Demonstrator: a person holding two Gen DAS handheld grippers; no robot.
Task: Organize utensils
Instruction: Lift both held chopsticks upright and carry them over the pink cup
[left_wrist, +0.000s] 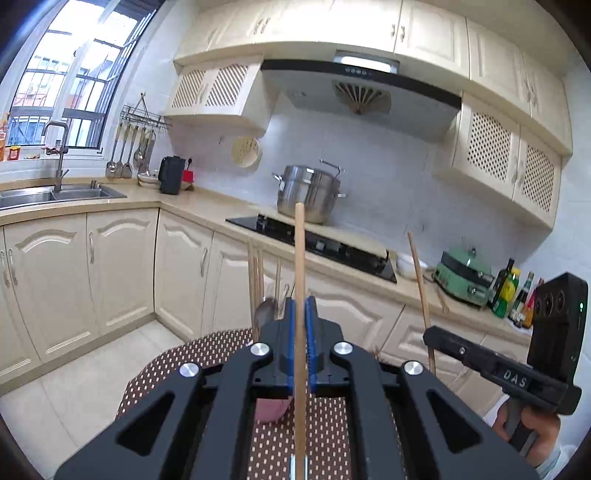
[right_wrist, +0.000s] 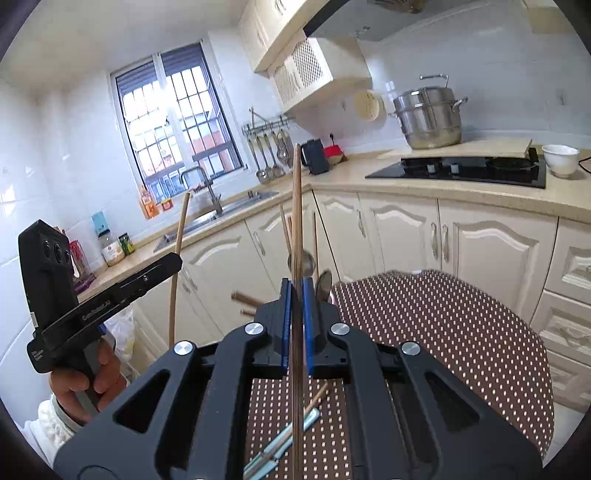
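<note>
My left gripper (left_wrist: 300, 325) is shut on a light wooden chopstick (left_wrist: 299, 266) that stands upright between its blue pads. My right gripper (right_wrist: 296, 314) is shut on a darker wooden chopstick (right_wrist: 296, 206), also upright. Each gripper shows in the other's view, the right one (left_wrist: 430, 334) holding its stick (left_wrist: 419, 280), the left one (right_wrist: 177, 260) holding its stick (right_wrist: 179, 236). Behind the fingers, several chopsticks (left_wrist: 255, 273) and spoons (left_wrist: 266, 312) stand up from a holder that is mostly hidden. More utensils (right_wrist: 284, 439) lie on the brown dotted tabletop (right_wrist: 443, 332).
A pink object (left_wrist: 271, 408) sits on the table under the left gripper. Cream cabinets, a counter with a black hob (right_wrist: 461, 168), a steel pot (right_wrist: 428, 118), a white bowl (right_wrist: 559, 158) and a sink (left_wrist: 55, 194) lie beyond the table.
</note>
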